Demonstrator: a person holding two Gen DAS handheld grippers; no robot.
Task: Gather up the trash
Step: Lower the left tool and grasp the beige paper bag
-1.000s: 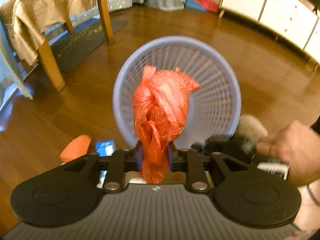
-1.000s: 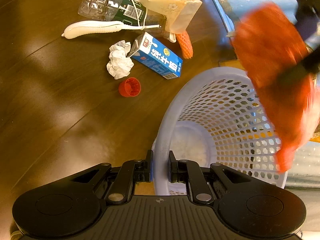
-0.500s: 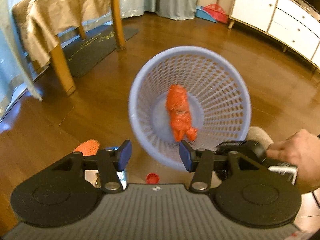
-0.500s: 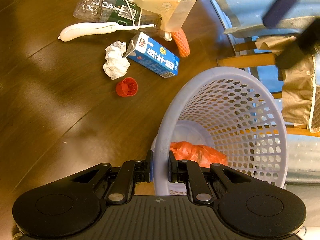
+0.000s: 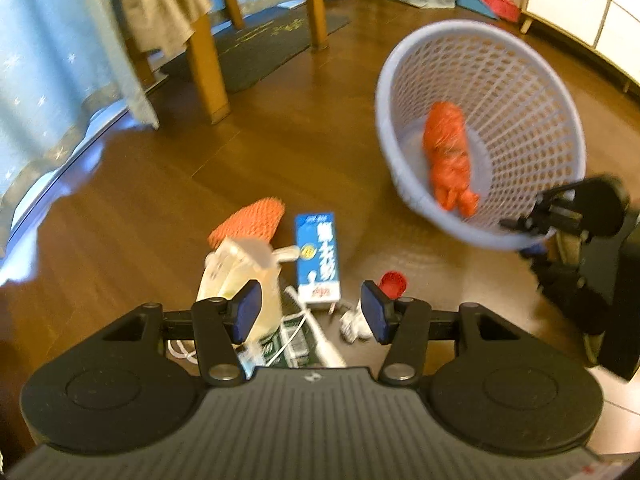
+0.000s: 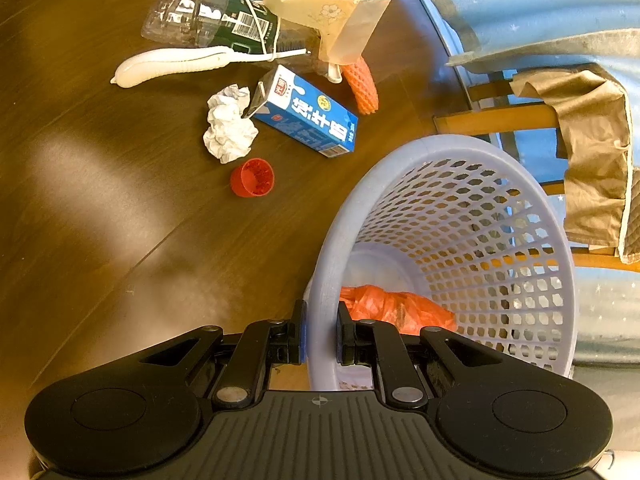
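Observation:
A lilac mesh basket [image 6: 532,200] is tilted, with my right gripper [image 6: 320,334] shut on its near rim. An orange plastic bag [image 6: 396,306] lies at its bottom, also seen as the orange bag [image 5: 450,160] inside the basket [image 5: 532,92] in the left wrist view. My left gripper [image 5: 310,314] is open and empty above the floor litter: a blue milk carton [image 5: 318,258], a red cap [image 5: 394,282], an orange foam net [image 5: 250,220], a beige paper bag [image 5: 240,276]. The right wrist view shows the carton [image 6: 310,118], crumpled paper [image 6: 228,126], the cap [image 6: 253,177], a white toothbrush [image 6: 176,66] and a clear bottle [image 6: 208,20].
A wooden table leg [image 5: 206,68] with a tan cloth [image 5: 160,0] stands at the back left beside blue curtains [image 5: 44,60]. A dark mat [image 5: 260,48] lies beyond it. White cabinets [image 5: 592,4] line the far right. The right gripper's body [image 5: 588,216] shows at the basket's rim.
My left gripper opened and dropped the orange bag into the basket, then swung left and down over the litter pile. The right gripper kept hold of the basket rim.

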